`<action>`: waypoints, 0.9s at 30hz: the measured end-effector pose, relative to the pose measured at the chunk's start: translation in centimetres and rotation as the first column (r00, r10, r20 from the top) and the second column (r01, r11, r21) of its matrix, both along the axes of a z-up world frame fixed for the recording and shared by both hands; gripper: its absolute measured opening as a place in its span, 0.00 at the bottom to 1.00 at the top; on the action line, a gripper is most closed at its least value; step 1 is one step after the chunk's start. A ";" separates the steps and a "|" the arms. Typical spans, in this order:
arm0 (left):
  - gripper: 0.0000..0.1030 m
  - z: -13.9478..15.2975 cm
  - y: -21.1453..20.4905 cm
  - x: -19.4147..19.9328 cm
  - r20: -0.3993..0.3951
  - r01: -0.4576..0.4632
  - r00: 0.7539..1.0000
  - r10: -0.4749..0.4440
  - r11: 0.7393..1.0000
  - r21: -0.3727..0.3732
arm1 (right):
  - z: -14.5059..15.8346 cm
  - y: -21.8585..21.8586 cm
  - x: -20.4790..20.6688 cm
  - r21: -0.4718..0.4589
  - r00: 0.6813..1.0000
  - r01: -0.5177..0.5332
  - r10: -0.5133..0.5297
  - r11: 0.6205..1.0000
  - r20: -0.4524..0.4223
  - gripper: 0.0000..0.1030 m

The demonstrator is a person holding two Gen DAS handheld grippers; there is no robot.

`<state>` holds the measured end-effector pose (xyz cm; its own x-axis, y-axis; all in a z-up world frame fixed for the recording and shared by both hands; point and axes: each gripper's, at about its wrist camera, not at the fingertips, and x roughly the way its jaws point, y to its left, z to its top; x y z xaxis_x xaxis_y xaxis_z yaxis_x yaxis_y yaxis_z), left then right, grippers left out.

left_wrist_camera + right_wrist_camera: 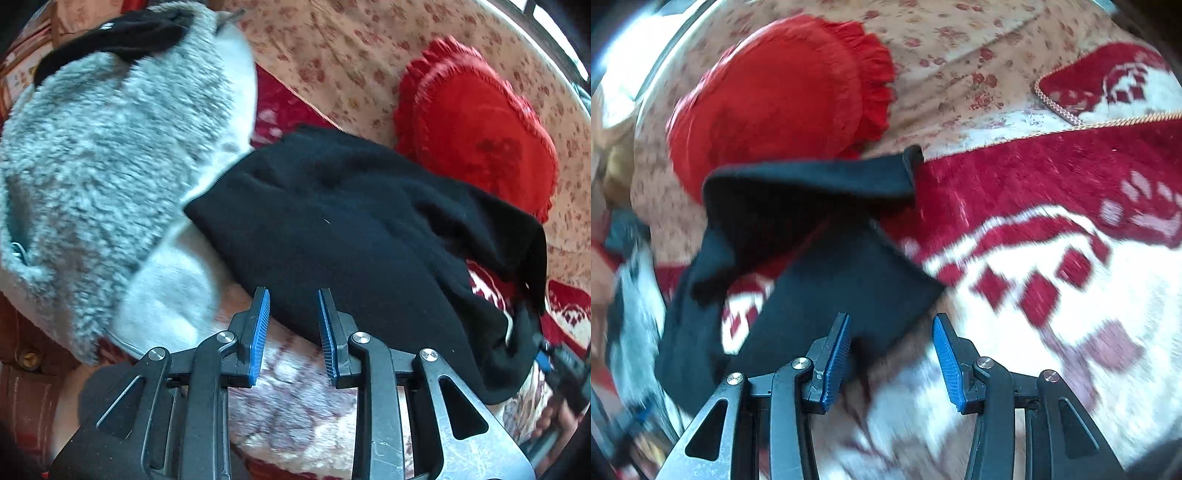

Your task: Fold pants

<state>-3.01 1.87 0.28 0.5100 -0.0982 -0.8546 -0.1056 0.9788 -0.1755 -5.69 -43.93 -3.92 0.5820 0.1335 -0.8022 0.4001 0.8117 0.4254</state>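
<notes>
- My left hand-held gripper (293, 317) has its blue pads spread apart with nothing between them; it hovers at the near edge of the black pants (354, 221).
- From the left wrist I see the pants lying in a bunched heap on a red and white patterned blanket (288, 398), one part draped down toward the lower right.
- A grey fluffy garment (99, 155) lies just beside the pants on their left, its edge touching them, with a black piece (122, 33) on top at its far end.
- A red heart-shaped cushion (476, 122) with a frilled edge sits behind the pants, on a pale flowered sheet (332, 51).
- My right hand-held gripper (892, 354) is also open, fingers wide; a corner of the pants (827, 266) lies just ahead of its left pad, and I cannot tell whether it touches.
- From the right wrist the pants look partly folded over, one flap raised with blanket (1052, 206) showing under it.
- The other gripper shows blurred at the far right edge of the left view, near the pants' hanging end.
</notes>
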 end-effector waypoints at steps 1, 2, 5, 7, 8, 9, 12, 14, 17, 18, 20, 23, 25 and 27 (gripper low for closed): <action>0.23 -0.2 -0.5 0.2 -0.006 0.010 1.000 -0.010 1.000 0.003 | -0.2 -0.1 0.5 0.008 1.000 0.005 -0.005 1.000 0.008 0.38; 0.23 -0.5 -1.1 0.4 -0.017 0.024 1.000 -0.024 1.000 0.007 | -0.5 -0.2 1.1 0.009 1.000 0.010 -0.010 1.000 0.012 0.31; 0.23 -1.1 -2.2 0.6 -0.037 0.051 0.998 -0.050 0.999 0.008 | 0.1 -0.1 1.2 -0.028 1.000 -0.004 0.004 1.000 0.021 0.11; 0.23 -1.2 -2.7 0.6 -0.036 0.066 0.997 -0.066 0.998 0.008 | 1.5 0.0 0.0 -0.051 0.999 -0.016 0.018 0.999 0.037 0.09; 0.23 -1.3 -2.8 0.6 -0.039 0.069 0.997 -0.069 0.998 0.007 | 2.4 0.1 -0.9 -0.085 0.999 -0.022 0.026 0.996 0.045 0.09; 0.23 -1.4 -3.0 0.6 -0.041 0.073 0.996 -0.073 0.997 0.000 | 3.7 0.1 -2.1 -0.143 0.998 -0.032 0.040 0.989 0.049 0.09; 0.23 -1.5 -3.4 0.5 -0.043 0.089 0.995 -0.089 0.996 -0.003 | 5.7 -0.1 -5.9 -0.214 0.998 -0.045 0.054 0.976 0.035 0.09; 0.23 -1.6 -3.5 0.4 -0.046 0.093 0.995 -0.093 0.996 -0.001 | 5.6 -0.1 -7.8 -0.220 0.998 -0.069 0.068 0.973 -0.015 0.09; 0.23 -2.0 -3.7 0.3 -0.055 0.102 0.993 -0.102 0.995 -0.004 | 4.0 0.3 -8.7 -0.223 0.990 -0.117 0.095 0.968 -0.107 0.09; 0.23 -2.1 -3.8 0.3 -0.059 0.106 0.993 -0.105 0.994 0.003 | 2.9 0.7 -8.4 -0.245 0.981 -0.148 0.110 0.958 -0.160 0.09; 0.23 -2.2 -4.0 0.2 -0.067 0.111 0.992 -0.110 0.994 0.009 | 1.4 1.9 -7.4 -0.286 0.959 -0.193 0.119 0.939 -0.257 0.09; 0.23 -2.1 -4.1 0.3 -0.071 0.112 0.991 -0.112 0.994 0.007 | 0.9 2.1 -7.6 -0.300 0.950 -0.209 0.121 0.931 -0.287 0.17; 0.23 -1.8 -4.1 0.4 -0.066 0.110 0.992 -0.109 0.994 0.009 | 2.2 2.0 -7.9 -0.341 0.960 -0.194 0.106 0.920 -0.259 0.25; 0.26 -1.6 -4.1 0.6 -0.062 0.108 0.992 -0.107 0.994 0.010 | 3.9 2.0 -8.1 -0.383 0.972 -0.172 0.092 0.908 -0.218 0.26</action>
<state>-2.38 -2.28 -1.28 0.4435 -0.1379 -0.8856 -0.0099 0.9873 -0.1587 -13.82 -41.96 -0.01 0.4120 -0.1535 -0.8981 0.3185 0.9478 -0.0159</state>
